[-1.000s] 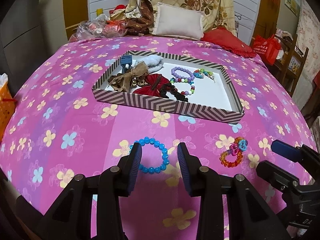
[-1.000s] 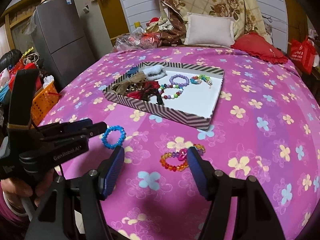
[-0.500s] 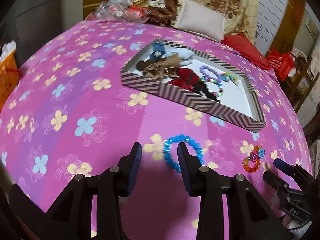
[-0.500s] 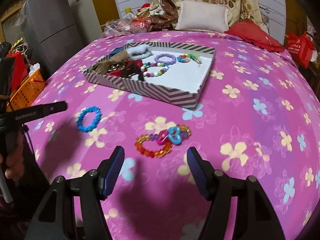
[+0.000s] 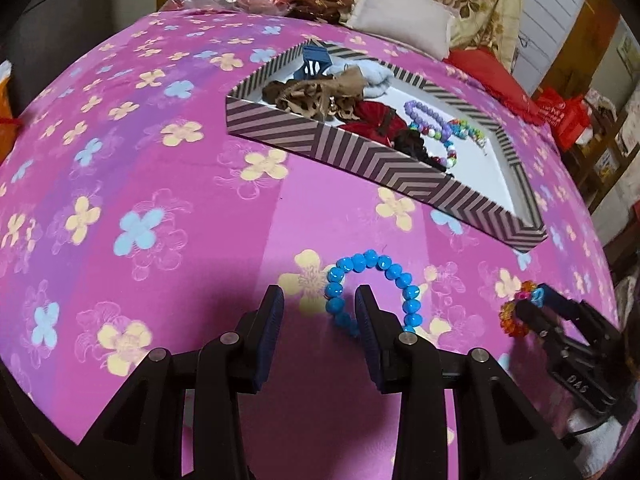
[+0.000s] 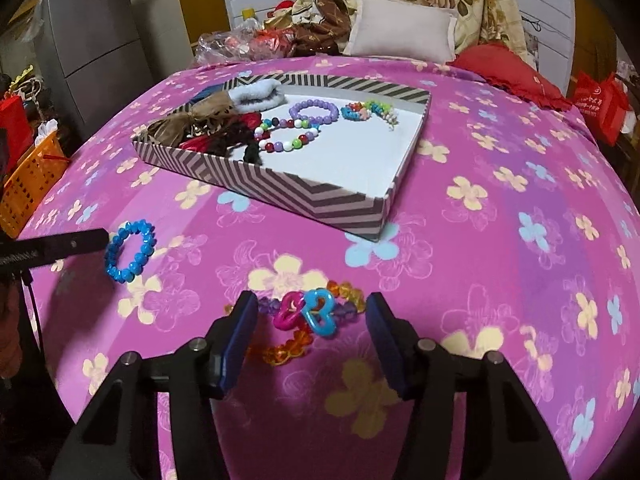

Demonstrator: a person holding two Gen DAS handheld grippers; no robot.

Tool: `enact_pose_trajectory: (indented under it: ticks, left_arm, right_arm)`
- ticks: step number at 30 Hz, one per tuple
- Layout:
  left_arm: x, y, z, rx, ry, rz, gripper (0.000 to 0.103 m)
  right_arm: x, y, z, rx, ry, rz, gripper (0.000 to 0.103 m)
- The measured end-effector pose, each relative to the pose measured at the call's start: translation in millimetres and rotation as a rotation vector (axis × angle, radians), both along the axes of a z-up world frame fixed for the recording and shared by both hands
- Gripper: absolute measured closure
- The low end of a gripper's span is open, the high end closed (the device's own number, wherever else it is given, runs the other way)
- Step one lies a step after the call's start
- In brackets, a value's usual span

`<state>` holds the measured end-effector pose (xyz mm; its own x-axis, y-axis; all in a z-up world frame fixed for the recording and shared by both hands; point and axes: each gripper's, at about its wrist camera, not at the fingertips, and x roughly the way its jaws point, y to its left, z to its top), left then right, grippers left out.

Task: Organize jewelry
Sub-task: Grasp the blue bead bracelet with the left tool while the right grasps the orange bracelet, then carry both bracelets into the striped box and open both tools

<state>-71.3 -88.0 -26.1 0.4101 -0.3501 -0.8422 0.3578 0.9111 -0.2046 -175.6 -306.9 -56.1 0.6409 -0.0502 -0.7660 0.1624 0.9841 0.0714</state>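
A blue bead bracelet (image 5: 372, 292) lies on the pink flowered cloth (image 5: 160, 200). My left gripper (image 5: 320, 320) is open low over it, and its right finger stands inside the ring with the left side of the bracelet between the jaws. It also shows in the right wrist view (image 6: 130, 251). An orange bead bracelet with pink and blue charms (image 6: 308, 320) lies between the open jaws of my right gripper (image 6: 310, 332). It also shows in the left wrist view (image 5: 514, 314). A striped tray (image 6: 320, 196) holds bracelets and hair ties.
The tray (image 5: 400, 164) sits beyond both bracelets and holds a purple bracelet (image 6: 314, 112), a multicoloured bead bracelet (image 6: 288, 138), brown and red hair bows and a white scrunchie. Pillows lie at the back. An orange basket (image 6: 28, 184) stands off the left edge.
Both grippers have moved forward and down. The blue bracelet's left side now lies between my left jaws, and the orange bracelet now lies between my right jaws.
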Motion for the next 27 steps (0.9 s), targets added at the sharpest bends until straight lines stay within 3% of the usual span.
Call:
enact_pose_trajectory:
  ticks: [8,11,15,16,17,19,23,27]
  left_arm:
    - [2,-12,-5,0.067,-0.035,-0.025,0.063]
    - [2,-16,-5,0.088,-0.054,-0.029,0.063]
    - [3,-22,-6,0.103,-0.071,-0.046,0.063]
    - [3,-23,-6,0.105,-0.074,-0.052,0.066]
    - [4,-24,-6,0.099,-0.077,-0.055,0.080]
    - [6,-25,-6,0.083,-0.070,-0.063,0.092]
    - [9,-25,-2,0.031,-0.042,-0.088,0.093]
    - [3,-30,26,-0.005,-0.106,-0.135,0.093]
  right_arm:
    - [7,-3,0,-0.016,0.002,0.008,0.047]
    - [4,-2,0,-0.026,0.002,0.012,0.054]
    - [-1,-1,1,-0.039,0.007,0.026,0.073]
    - [-2,-1,1,-0.035,0.008,0.032,0.081]
    - [-3,-2,1,-0.032,0.008,0.035,0.084]
    - [-4,-2,2,-0.023,0.007,0.041,0.088]
    - [-5,1,10,-0.005,-0.016,0.057,0.089]
    - [-8,9,34,-0.031,-0.063,0.089,0.089]
